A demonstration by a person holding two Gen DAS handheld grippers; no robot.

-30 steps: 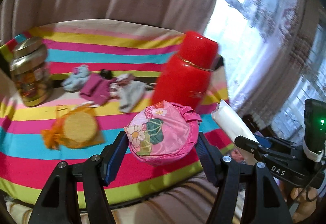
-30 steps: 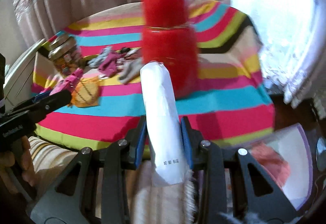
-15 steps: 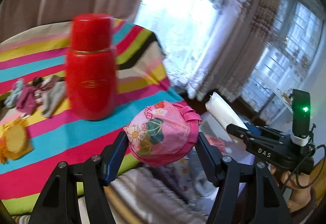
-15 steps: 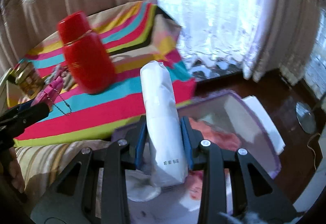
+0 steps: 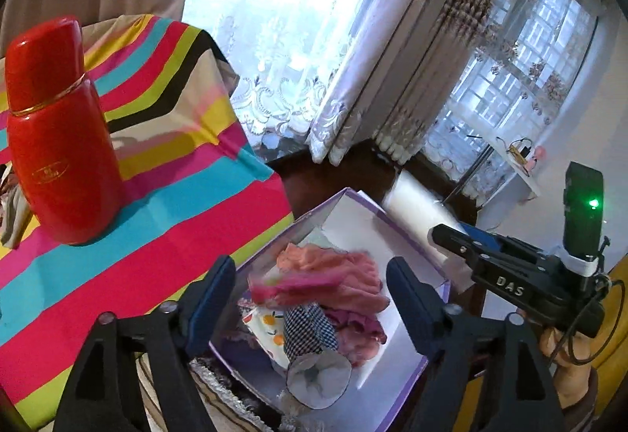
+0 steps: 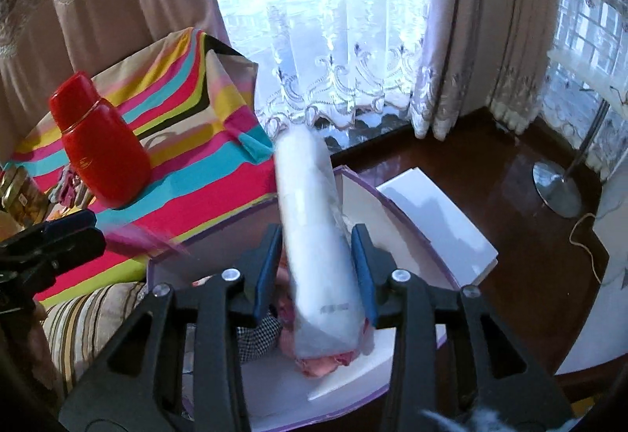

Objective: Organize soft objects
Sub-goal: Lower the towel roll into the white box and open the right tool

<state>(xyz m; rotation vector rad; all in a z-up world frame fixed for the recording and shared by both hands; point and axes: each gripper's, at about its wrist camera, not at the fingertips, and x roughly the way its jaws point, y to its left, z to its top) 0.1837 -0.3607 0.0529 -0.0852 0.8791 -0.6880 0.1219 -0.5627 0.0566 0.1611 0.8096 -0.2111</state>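
While the white-walled box [image 5: 355, 224] with its purple rim sits on the dark floor just beside the striped table, a heap of soft things fills its near half: salmon and pink cloths [image 5: 333, 275], a fruit-printed white piece [image 5: 267, 326] and a black-and-white checked item [image 5: 308, 326] with a round white opening. A blurred pink shape [image 5: 274, 285] lies over the top of the heap, directly between the fingers of the left gripper [image 5: 310, 298]; its jaws stand wide apart with nothing between the pads, hanging over the box.

The right gripper [image 6: 316, 271] is over the same box, and a long white roll [image 6: 316, 243] wrapped in clear film stands up between its blue pads [image 6: 363, 267]. The pads look spread a little wider than the roll, and the roll is blurred, so whether they press it cannot be told. From the left wrist view the roll [image 5: 420, 214] shows over the far rim of the box, ahead of the right gripper's black body marked DAS.

On the table, a striped cloth [image 5: 165, 220] in pink, turquoise, yellow and green hangs over the edge toward the box. A tall red flask [image 5: 59, 141] stands upright on it, well apart from the box. A white lid [image 6: 439, 212] lies on the floor against the box's far side. Lace curtains [image 6: 333, 51] cover the bright window behind.
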